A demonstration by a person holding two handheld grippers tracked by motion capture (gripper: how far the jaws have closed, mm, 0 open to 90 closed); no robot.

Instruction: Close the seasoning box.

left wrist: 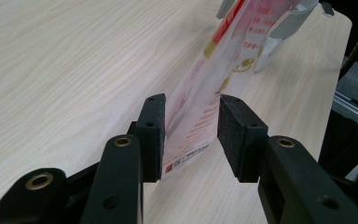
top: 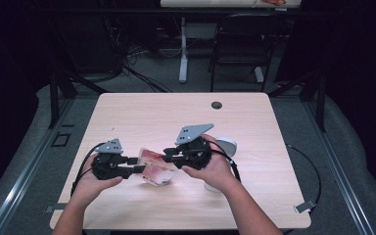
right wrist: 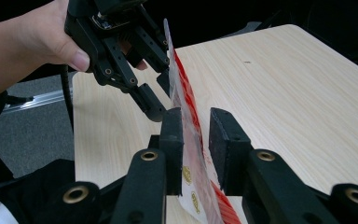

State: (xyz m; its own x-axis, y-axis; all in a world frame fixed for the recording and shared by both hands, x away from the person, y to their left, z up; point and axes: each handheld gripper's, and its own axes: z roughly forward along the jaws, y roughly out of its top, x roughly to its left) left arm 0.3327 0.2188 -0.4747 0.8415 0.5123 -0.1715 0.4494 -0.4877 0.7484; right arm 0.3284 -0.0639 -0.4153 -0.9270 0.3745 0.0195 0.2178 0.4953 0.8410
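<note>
A clear plastic pouch (top: 155,169) with red and pink print stands on edge on the wooden table (top: 176,117), between the two grippers. The left gripper (top: 139,164) comes at it from the left. In the left gripper view the pouch (left wrist: 205,93) runs between the jaws of the left gripper (left wrist: 191,121); it rests against one pad and a gap shows at the other. The right gripper (top: 169,155) meets it from the right. In the right gripper view the pouch (right wrist: 186,107) rises between the parted jaws of the right gripper (right wrist: 196,135), with the left gripper (right wrist: 161,93) at its far end.
A white rounded object (top: 226,145) sits on the table just behind the right hand. A dark cable hole (top: 217,105) marks the table's far side. Beyond the table stand a black chair (top: 242,44) and a white desk leg (top: 183,49).
</note>
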